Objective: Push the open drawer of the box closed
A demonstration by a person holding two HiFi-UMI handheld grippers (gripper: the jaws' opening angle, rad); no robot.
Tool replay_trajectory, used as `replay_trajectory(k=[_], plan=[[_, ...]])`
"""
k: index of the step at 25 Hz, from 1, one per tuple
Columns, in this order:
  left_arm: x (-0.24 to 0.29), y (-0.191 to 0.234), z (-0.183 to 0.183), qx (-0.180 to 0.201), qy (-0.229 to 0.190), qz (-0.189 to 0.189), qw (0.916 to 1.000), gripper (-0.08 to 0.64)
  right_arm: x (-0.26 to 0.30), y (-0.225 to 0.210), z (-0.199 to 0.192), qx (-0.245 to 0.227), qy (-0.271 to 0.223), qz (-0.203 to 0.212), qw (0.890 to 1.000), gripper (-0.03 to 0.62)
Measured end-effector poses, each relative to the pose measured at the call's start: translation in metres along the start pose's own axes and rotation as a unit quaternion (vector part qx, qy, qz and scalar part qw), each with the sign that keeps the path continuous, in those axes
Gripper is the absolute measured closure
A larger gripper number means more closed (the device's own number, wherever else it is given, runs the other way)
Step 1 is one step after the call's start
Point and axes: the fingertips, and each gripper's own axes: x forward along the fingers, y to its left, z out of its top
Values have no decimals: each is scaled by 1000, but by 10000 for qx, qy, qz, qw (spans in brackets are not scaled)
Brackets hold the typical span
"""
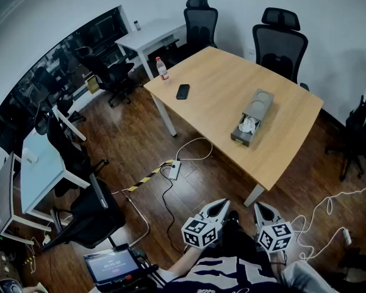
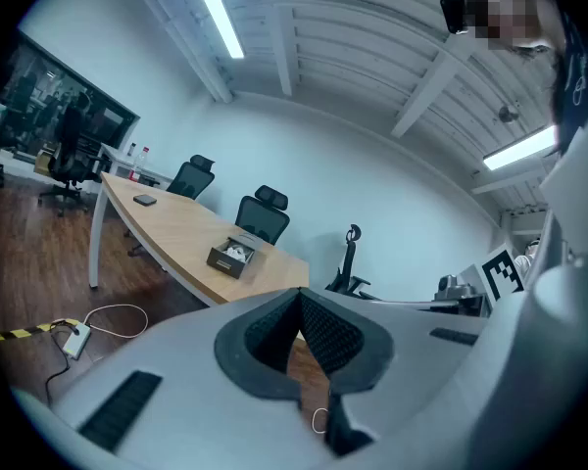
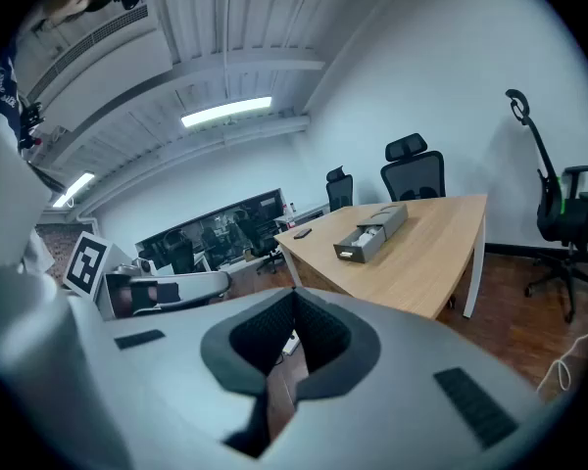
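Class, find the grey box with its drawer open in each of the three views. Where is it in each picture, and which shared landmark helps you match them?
Head view: the box lies right of centre, on the wooden table.
Left gripper view: the box lies left of centre, on the tabletop.
Right gripper view: the box lies right of centre, on the tabletop.
Shared landmark: the black phone on the same table.

Head cam steeply down; gripper views low, distant; all share table (image 1: 219,84), box (image 1: 251,118).
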Motion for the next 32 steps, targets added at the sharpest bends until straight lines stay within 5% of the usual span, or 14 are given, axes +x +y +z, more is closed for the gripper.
replay_trajectory(k=[13,32], plan=[[109,107,84,23,-273,604,9978,561,154,-92,70,-179,237,287,9991,595],[174,181,99,-97,249,1129,9932,561,303,-162,32,-392,1457,351,9879,595]])
